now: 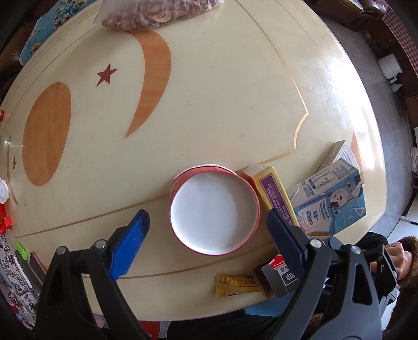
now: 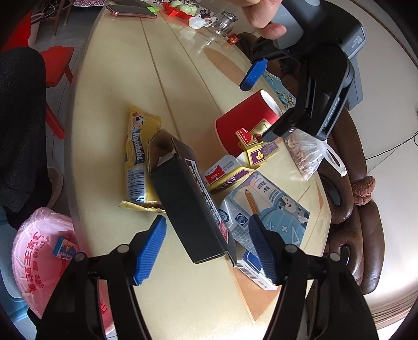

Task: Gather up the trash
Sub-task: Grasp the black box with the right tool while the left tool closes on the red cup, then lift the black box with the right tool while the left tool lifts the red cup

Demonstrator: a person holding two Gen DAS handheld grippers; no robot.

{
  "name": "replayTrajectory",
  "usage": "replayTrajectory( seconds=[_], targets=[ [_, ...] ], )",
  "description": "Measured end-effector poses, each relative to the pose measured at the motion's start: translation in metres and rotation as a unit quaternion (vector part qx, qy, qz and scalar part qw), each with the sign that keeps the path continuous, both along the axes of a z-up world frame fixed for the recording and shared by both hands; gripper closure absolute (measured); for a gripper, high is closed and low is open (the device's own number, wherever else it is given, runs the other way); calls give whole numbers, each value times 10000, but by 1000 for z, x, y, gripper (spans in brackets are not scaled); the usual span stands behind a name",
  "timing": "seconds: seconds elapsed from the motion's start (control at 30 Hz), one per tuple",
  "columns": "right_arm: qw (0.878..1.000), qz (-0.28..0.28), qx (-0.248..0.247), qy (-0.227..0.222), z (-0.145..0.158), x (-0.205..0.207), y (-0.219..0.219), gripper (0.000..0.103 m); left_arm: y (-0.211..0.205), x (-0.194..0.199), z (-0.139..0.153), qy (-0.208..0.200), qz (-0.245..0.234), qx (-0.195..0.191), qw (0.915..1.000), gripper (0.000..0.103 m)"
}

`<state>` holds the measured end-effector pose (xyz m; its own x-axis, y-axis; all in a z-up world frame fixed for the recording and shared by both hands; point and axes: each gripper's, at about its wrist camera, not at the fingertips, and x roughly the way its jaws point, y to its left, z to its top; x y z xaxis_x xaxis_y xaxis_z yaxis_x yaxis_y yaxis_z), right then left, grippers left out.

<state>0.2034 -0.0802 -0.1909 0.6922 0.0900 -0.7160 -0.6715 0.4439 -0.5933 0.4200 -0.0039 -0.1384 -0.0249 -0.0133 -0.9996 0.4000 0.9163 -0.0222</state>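
Observation:
A red paper cup (image 1: 214,209) (image 2: 245,123) stands upright on the cream table. My left gripper (image 1: 209,235) is open, its blue fingers either side of the cup's rim, just above it; in the right wrist view it shows as (image 2: 261,102). My right gripper (image 2: 211,251) is open around a black carton (image 2: 190,198) that lies tilted, apart from both pads. Around it lie a yellow Alpenliebe wrapper (image 2: 139,157), a yellow-purple box (image 1: 271,191) (image 2: 261,153) and a blue-white milk carton (image 1: 331,198) (image 2: 271,211).
A pink-lined trash bin (image 2: 39,261) with a small blue box inside stands below the table's left edge. A plastic bag of nuts (image 1: 156,13) (image 2: 305,154) lies at the far side. A phone, glass jar (image 2: 222,23) and small red items sit at the table's far end.

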Motion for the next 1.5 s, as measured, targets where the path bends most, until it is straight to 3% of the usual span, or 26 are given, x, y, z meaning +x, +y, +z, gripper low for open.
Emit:
replayTrajectory(
  seconds=[0.3,0.43,0.8,0.93,1.5],
  targets=[
    [9996,-126,189,192,-2,7,-3,63,9,7,-2,29,4,-149,9999,23],
    [9995,-140,217,201,-3,8,-4,64,9,9,-9,107,-36,-119,9999,28],
    [9990,-179,302,262,1,5,-5,69,-9,16,-7,-68,-162,-87,9998,28],
    [9990,-188,300,268,1,4,-5,71,-14,17,-7,-101,-222,-71,9997,34],
    [9972,-404,511,370,12,0,-13,77,-12,6,14,-309,-162,-44,9994,39]
  ],
)
